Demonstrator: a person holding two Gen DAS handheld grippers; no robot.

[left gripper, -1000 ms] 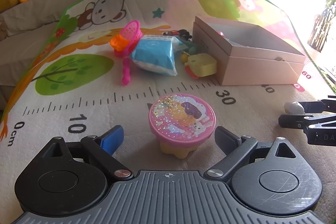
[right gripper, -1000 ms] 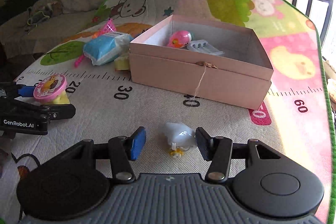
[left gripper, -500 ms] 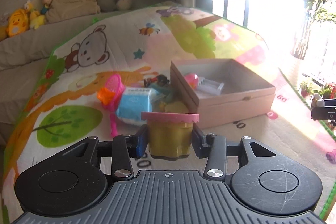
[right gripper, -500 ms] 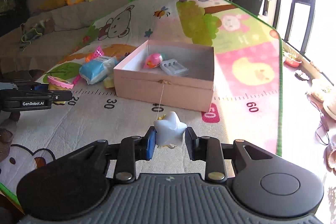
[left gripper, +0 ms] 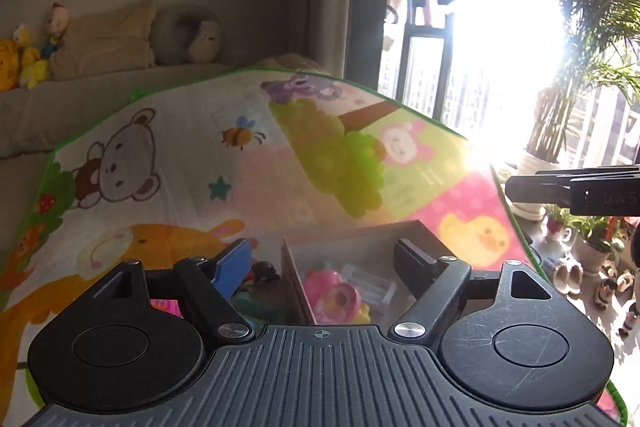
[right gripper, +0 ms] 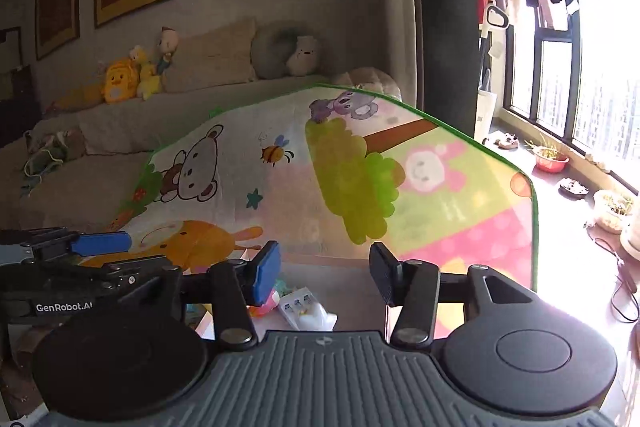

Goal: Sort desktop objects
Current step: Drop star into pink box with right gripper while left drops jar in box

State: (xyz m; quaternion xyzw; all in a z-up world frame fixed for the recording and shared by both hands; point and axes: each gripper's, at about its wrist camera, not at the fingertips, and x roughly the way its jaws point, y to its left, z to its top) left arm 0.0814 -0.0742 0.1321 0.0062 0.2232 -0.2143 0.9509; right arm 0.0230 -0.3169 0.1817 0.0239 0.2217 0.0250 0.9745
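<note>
Left wrist view: left gripper (left gripper: 325, 263) jaws have just been opening, wide apart, nothing held.
Below the jaws: pink box (left gripper: 362, 242); pink-lidded cup (left gripper: 332, 297) inside, partly hidden.
Right gripper (right gripper: 325, 271): jaws just opening, empty; white star (right gripper: 318, 319) below, cut off.

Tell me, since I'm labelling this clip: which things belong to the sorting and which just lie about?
Sorting:
pink box
pink-lidded tub
white star toy
clear case
left gripper, right gripper, both open

Lying about:
plush toys
cushions
potted palm
</note>
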